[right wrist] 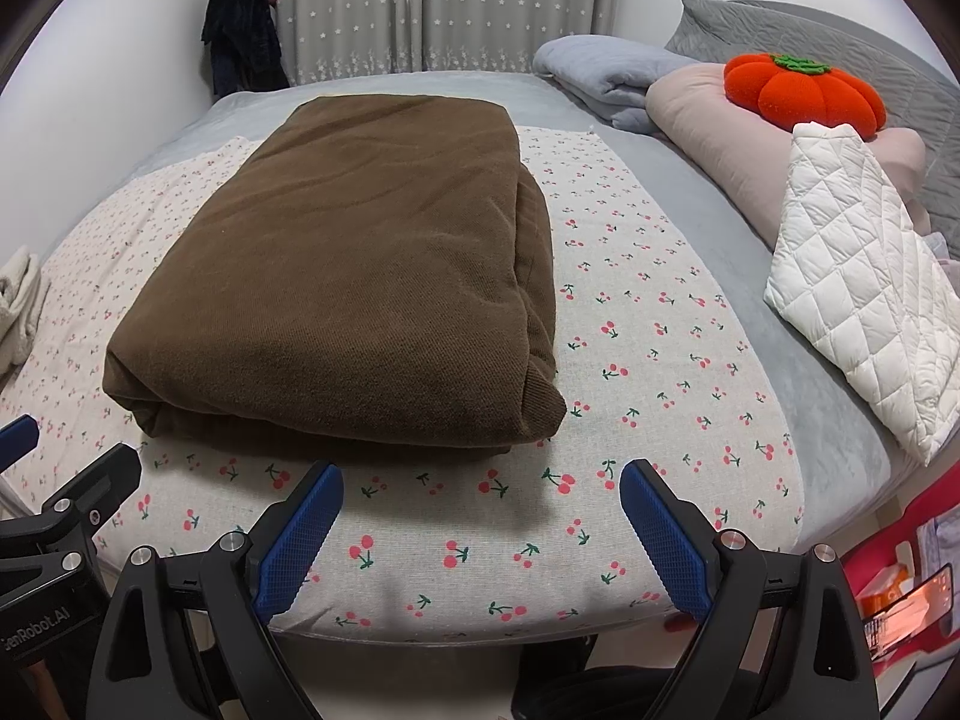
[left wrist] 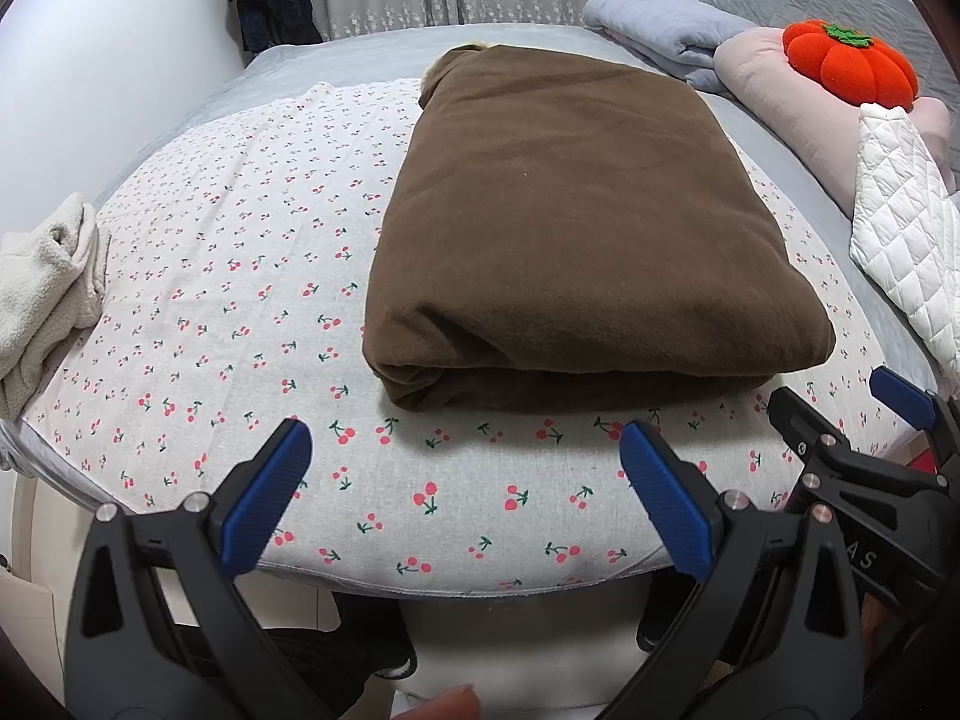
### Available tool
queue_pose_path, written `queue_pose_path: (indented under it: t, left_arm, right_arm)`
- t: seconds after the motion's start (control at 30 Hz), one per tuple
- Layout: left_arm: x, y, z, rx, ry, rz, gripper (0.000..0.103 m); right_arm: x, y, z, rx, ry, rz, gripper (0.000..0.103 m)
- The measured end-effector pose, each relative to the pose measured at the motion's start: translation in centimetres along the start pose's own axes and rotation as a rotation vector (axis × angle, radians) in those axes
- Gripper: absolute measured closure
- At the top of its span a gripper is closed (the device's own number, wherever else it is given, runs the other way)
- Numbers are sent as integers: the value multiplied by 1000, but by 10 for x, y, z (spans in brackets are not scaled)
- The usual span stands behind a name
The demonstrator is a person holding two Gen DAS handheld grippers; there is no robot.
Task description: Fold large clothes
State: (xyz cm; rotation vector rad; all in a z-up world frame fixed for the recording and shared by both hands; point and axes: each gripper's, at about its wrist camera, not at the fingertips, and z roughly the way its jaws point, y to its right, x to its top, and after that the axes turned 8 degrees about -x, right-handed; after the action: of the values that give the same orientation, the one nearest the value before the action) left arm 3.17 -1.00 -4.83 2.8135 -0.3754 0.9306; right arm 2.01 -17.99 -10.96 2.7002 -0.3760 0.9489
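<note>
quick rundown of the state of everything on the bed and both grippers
brown garment: folded into a thick rectangle, lying on the cherry-print cloth
cherry-print cloth: spread flat on the bed
left gripper: open, empty, short of the garment
right gripper: open, empty, short of the garment
white quilted piece: folded, lying at the right
cream fleece item: crumpled at the left edge
curtains: drawn shut

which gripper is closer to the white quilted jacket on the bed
Right. The right gripper hovers open at the bed's near edge, with the white quilted jacket ahead to its right. The left gripper, also open, sits on the right one's far side.
</note>
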Motion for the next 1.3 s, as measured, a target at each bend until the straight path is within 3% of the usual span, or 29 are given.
queue_pose_path:
  t: [0.77,1.3]
  left_arm:
    - [-3,-3,2,-21,-15,18,1]
    - [0,-19,13,35,-22,3,1]
  right_arm:
    - [0,-1,0,-4,-2,-4,8]
    - [2,9,2,37,2,16,8]
